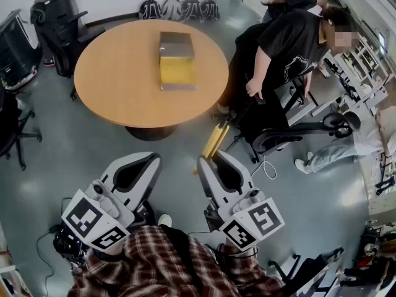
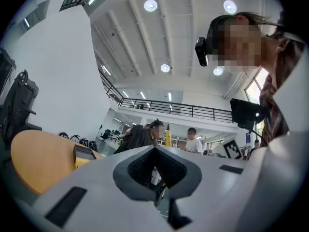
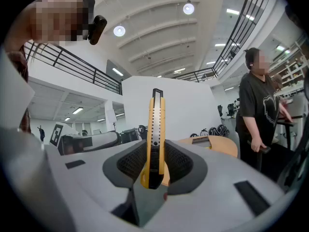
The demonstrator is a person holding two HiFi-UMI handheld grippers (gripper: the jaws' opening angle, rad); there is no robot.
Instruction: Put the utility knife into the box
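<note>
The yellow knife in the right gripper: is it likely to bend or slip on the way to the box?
Probably stiff: the knife stands straight out of the right gripper without sagging. It may pivot, since the pads clamp only its lower end. Its body looks like smooth plastic, so some slipping seems possible.

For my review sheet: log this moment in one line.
right tool: grips knife | left tool: shut, empty | box: on table, knife not yet in
</note>
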